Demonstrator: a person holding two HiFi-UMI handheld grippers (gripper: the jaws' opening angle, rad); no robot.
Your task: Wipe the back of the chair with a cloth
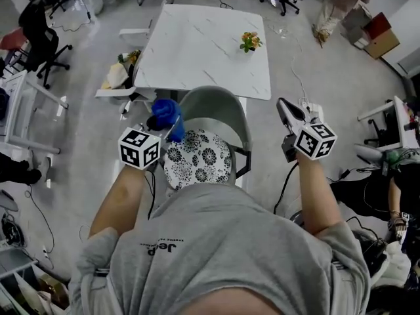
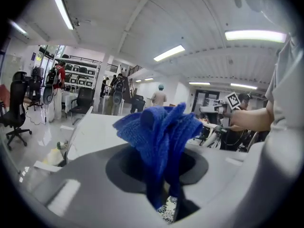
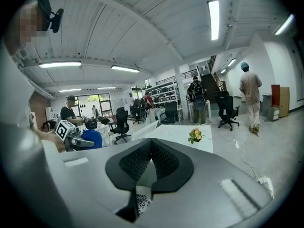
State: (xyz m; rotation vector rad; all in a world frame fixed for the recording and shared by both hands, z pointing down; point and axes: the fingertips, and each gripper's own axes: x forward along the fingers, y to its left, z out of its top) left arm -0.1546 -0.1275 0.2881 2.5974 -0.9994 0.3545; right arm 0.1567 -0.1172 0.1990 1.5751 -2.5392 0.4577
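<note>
The chair stands right below me: its grey curved back (image 1: 218, 105) faces the table and its black-and-white patterned seat (image 1: 197, 157) lies nearer me. My left gripper (image 1: 168, 127) hovers over the chair's left side, shut on a crumpled blue cloth (image 1: 166, 113). In the left gripper view the cloth (image 2: 159, 137) bunches up out of the left gripper (image 2: 164, 177) and hides the chair. My right gripper (image 1: 287, 112) is held off the chair's right side, apart from it. In its own view the right gripper (image 3: 150, 145) is shut, with nothing between the jaws.
A white marble-look table (image 1: 203, 44) with a small potted flower (image 1: 249, 41) stands just beyond the chair. Black office chairs (image 1: 39, 41) stand at the far left. A power strip and cables (image 1: 308, 105) lie on the floor at right. A person (image 3: 249, 96) walks farther off.
</note>
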